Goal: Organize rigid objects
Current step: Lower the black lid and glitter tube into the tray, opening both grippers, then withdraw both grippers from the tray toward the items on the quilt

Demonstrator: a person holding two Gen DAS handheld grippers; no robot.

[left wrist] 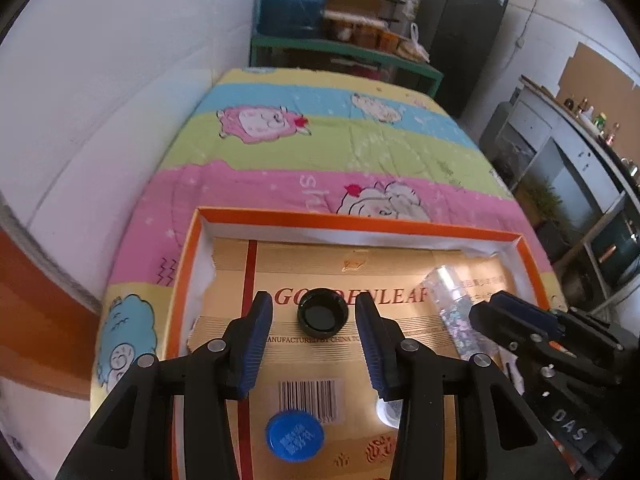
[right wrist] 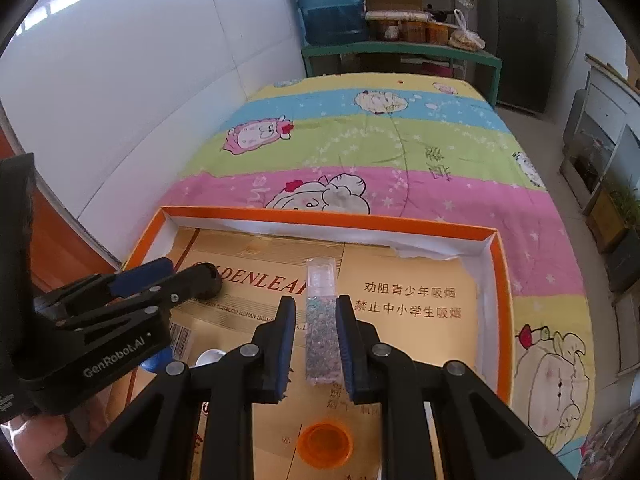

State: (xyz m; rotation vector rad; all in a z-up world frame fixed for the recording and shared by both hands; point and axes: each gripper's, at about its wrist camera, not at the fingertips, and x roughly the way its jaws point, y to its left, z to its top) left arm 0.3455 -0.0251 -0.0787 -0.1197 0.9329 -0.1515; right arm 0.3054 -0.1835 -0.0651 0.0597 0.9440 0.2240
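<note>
Right wrist: "GenRobot.AI" on left tongs (right wrist: 188, 276); box liner (right wrist: 400, 340) reads "GOLDENLEAF".

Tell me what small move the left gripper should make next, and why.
Probably lift the left gripper straight up and away. Its jaws stand open, apart from the dark green cap, which sits mouth-up on the tray floor, apparently already set down.
</note>
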